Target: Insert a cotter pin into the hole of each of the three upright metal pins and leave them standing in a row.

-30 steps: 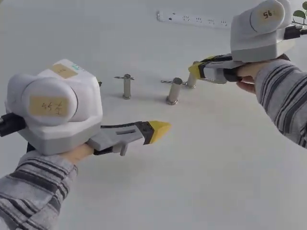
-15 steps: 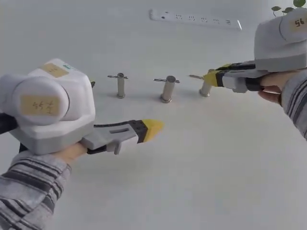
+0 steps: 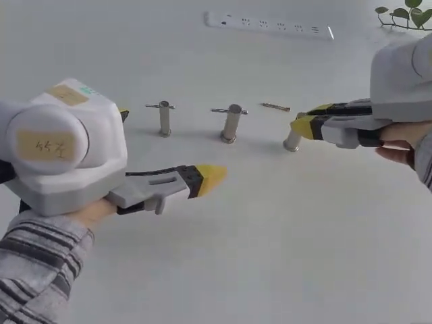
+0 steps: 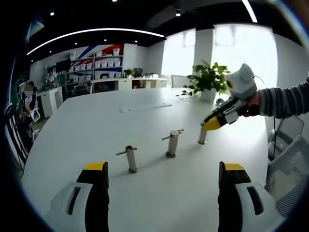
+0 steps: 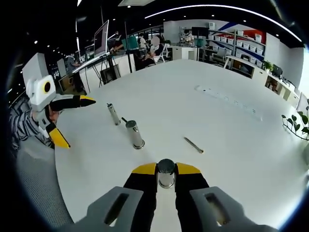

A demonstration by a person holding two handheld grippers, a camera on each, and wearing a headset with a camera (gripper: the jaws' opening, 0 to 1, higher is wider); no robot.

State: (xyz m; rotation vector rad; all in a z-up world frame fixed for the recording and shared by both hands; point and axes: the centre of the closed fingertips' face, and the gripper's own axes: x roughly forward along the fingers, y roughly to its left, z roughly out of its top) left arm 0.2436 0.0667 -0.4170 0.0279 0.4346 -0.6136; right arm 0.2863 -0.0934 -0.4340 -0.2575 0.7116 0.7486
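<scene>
Three upright metal pins stand on the white table point(image 3: 270, 229). A cotter pin crosses the top of the left pin point(image 3: 165, 119) and another crosses the middle pin point(image 3: 231, 124). My right gripper point(image 5: 166, 170) is shut on the right pin point(image 5: 166, 175), which stands a little nearer to me than the other two point(image 3: 292, 141). A loose cotter pin point(image 3: 275, 106) lies flat on the table just behind it. My left gripper point(image 4: 161, 166) hovers open in front of the row, nothing between its fingers point(image 3: 210, 177).
A white power strip point(image 3: 270, 25) lies at the far side of the table. A potted plant point(image 3: 405, 13) stands at the far right corner. Office chairs point(image 4: 285, 159) stand off the table's right edge.
My right gripper has drawn the right pin toward me, out of line with the other two. The cotter pin that stuck out beside it now lies loose on the table.
</scene>
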